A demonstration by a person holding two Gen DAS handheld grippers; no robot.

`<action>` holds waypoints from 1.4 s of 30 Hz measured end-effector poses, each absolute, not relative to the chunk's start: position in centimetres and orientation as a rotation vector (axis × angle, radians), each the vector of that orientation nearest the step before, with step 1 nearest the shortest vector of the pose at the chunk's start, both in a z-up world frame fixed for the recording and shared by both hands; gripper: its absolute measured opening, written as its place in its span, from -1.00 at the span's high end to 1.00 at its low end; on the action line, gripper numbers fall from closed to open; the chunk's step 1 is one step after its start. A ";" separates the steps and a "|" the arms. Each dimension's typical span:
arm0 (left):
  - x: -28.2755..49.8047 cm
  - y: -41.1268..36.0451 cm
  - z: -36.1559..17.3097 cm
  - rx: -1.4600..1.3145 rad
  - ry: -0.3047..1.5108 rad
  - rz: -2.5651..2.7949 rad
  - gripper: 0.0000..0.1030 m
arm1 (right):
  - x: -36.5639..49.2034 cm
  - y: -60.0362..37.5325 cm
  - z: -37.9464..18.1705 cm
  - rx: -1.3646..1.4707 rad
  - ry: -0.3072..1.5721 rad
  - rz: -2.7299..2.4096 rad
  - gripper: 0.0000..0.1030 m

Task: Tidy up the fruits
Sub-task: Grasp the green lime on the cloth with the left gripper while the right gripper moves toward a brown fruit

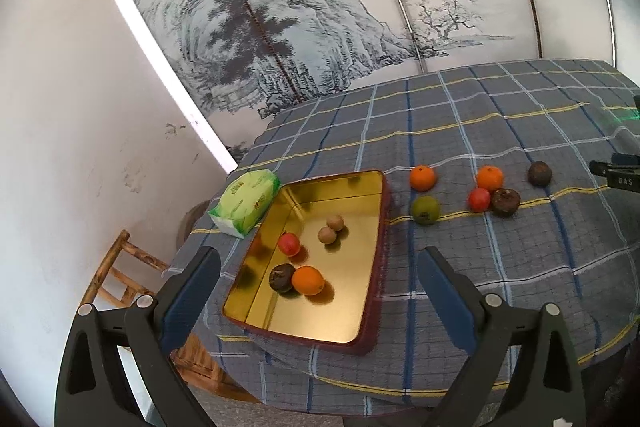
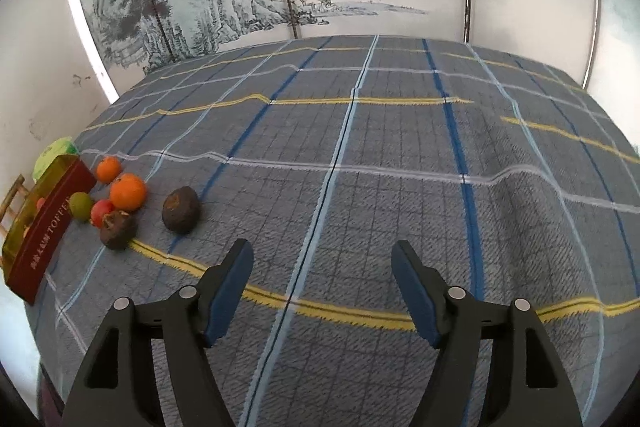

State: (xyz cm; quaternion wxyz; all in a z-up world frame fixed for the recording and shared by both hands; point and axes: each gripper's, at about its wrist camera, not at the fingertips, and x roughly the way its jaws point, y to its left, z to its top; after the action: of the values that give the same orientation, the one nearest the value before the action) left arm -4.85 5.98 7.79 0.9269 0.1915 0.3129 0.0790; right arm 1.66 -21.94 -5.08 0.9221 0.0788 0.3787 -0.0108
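A gold-lined tin box (image 1: 360,195) with red walls (image 2: 44,227) lies on the checked tablecloth. Inside it sit an orange (image 1: 307,280), a dark brown fruit (image 1: 282,277), a red fruit (image 1: 289,243) and two small tan balls (image 1: 331,229). To its right on the cloth lie two oranges (image 1: 422,178) (image 1: 489,178), a green fruit (image 1: 425,210), a red fruit (image 1: 479,199) and two dark brown fruits (image 1: 505,202) (image 1: 539,173). My left gripper (image 1: 318,269) hangs open above the tin, holding nothing. My right gripper (image 2: 322,267) is open over bare cloth, right of the nearest brown fruit (image 2: 181,209).
A green tissue pack (image 1: 246,201) lies just left of the tin near the table's edge. A wooden chair (image 1: 120,275) stands below that edge. A painted screen (image 1: 280,27) backs the table. The right gripper's tip (image 1: 616,175) shows at the left wrist view's right border.
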 end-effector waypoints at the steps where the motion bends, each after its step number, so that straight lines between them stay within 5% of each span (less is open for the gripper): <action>1: -4.8 5.7 7.7 0.396 0.645 0.158 -0.90 | 1.8 -22.0 -5.1 0.164 0.777 -0.022 -0.41; 16: -1.4 3.0 5.0 0.241 0.793 -0.192 -0.90 | 2.2 -23.9 -5.3 0.255 0.753 -0.009 -0.47; 29: 7.4 0.2 2.4 0.413 0.901 -0.578 -0.18 | 1.6 -24.0 -5.2 0.280 0.729 0.047 -0.49; 36: 11.6 -0.3 -0.1 0.538 0.988 -0.669 0.07 | 1.7 -24.1 -5.3 0.287 0.735 0.062 -0.50; 42: 13.6 0.2 -2.3 0.595 1.033 -0.666 0.07 | 2.0 -23.9 -5.5 0.284 0.753 0.072 -0.51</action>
State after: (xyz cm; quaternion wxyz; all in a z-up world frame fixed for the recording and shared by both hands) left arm 13.62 0.22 -2.32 0.7758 0.2751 0.4773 -0.3076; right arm 2.02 -23.91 -5.50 0.9195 0.1379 0.3665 0.0350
